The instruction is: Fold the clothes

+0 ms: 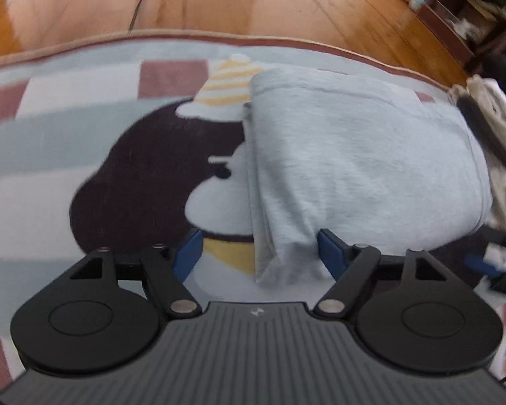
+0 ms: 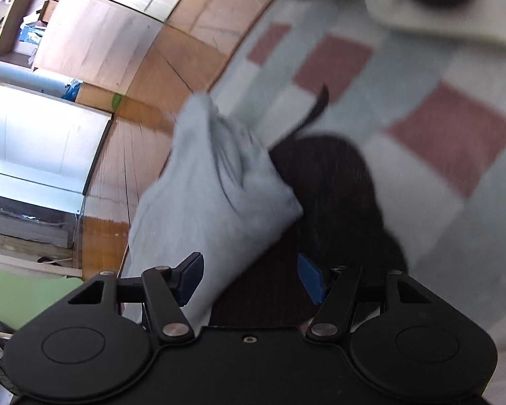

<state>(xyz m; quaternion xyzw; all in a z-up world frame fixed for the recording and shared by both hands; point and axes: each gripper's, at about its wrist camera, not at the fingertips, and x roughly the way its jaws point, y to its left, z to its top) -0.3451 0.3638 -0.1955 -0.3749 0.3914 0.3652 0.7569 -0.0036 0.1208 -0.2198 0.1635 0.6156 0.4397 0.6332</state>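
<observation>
on rug (image 1: 67, 128) | both claws wide open | grey garment (image 1: 354, 168) between

Left hand-held gripper (image 1: 259, 253) jaws spread wide, right hand-held gripper (image 2: 251, 278) likewise agape

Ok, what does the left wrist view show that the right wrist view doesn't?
Only the left wrist view shows the grey garment folded flat on the rug, the striped party hat printed on the rug, and the other gripper at the garment's right. Only the right wrist view shows a green mat and a lifted, bunched corner. Both show the garment, the rug, the wooden floor and open blue fingers.
</observation>
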